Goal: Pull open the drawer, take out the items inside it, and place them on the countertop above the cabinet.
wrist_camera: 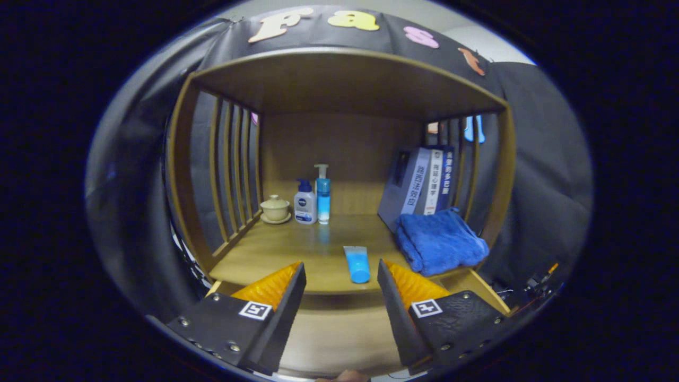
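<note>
Blue tube [357,263] lying flat on the wooden desk [281,249] near its front edge, cap end toward the gripper, just beyond the fingertips and slightly right of the gap's centre line. Nothing touching it. Drawer [334,339] seen below the desk's front edge as a wooden surface running between and under the fingers; whether pulled fully out, cannot tell.

Gripper [341,276] spread wide, both fingers apart with nothing between them, tips level with the desk's front edge, holding no item.

At about 2 o'clock from the tube, a folded blue towel [440,241] resting on the desk near the right front corner. Behind the towel, at 1 o'clock, several books [421,183] leaning against the slatted right side.

At 11 o'clock from the tube, near the back panel, two pump bottles standing upright and just beside each other: a white bottle [305,202] with a dark pump and a taller clear blue bottle [322,195]. Further left, at about 10 o'clock, a small cream lidded cup [275,208] on a saucer, close to the slatted left side [233,175].

Overhead, a wooden top board [345,79] spanning the shelf unit.
</note>
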Demonstrator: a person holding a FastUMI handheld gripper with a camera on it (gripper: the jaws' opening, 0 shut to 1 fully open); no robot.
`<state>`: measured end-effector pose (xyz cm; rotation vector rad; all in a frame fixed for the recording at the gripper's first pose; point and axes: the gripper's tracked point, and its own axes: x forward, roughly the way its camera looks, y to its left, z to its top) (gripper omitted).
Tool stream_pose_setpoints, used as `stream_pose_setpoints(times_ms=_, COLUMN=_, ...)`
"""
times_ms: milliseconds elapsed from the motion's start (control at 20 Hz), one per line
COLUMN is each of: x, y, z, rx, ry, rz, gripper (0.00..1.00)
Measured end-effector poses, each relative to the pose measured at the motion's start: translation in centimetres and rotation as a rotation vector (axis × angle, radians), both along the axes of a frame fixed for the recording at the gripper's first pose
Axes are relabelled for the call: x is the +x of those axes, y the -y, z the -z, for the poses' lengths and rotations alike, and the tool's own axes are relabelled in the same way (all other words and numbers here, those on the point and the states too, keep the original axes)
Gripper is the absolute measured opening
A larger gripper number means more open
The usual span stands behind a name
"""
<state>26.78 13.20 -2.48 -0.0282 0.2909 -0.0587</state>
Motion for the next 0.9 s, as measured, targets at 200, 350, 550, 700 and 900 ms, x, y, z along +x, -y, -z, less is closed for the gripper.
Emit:
stream_pose_setpoints(times_ms=200, x=-6.4, y=0.7, z=1.5, rx=0.011, ry=0.030, rz=0.012, gripper=0.81)
stream_pose_setpoints(times_ms=350, x=-9.9, y=0.3, z=3.3, rx=0.054, ry=0.073, rz=-0.017, gripper=0.81)
stream_pose_setpoints(times_ms=550, x=-13.0, y=0.4, z=7.3, rx=0.073, ry=0.034, rz=-0.032, gripper=0.81)
stream_pose_setpoints(times_ms=700, x=-13.5, y=0.0, z=9.3, rx=0.112, ry=0.027, rz=-0.043, gripper=0.81)
stream_pose_setpoints(times_ms=900, x=-13.2, y=0.1, z=11.9, rx=0.134, ry=-0.009, rz=-0.047, gripper=0.81)
